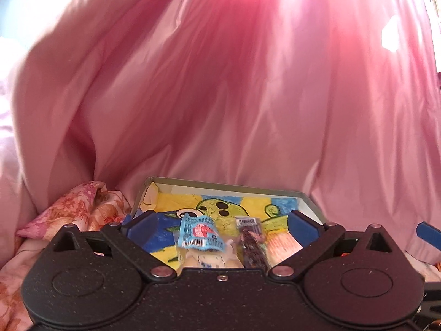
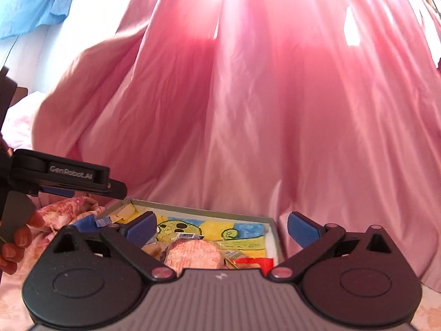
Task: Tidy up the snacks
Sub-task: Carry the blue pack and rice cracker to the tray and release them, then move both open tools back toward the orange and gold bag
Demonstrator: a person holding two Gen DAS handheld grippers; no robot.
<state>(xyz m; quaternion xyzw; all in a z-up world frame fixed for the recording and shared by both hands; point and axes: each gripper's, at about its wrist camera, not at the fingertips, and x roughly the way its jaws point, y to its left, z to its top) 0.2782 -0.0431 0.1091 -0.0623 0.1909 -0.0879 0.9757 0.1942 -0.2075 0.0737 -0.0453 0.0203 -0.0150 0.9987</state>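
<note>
My left tool is wide apart and holds nothing. At its 12 o'clock sits the box with a blue snack pack and, to its right, a dark bar that lies pointing away from me. My right tool is wide apart too, empty. A pink round snack lies in the box at its 12 o'clock, nearest that hand. The tool bodies hide the snacks' near ends.

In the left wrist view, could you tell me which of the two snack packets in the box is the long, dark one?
The dark stick packet, right of the light blue packet in the box; it is narrow and purplish-black, while the other is wide, pale blue with red print.
</note>
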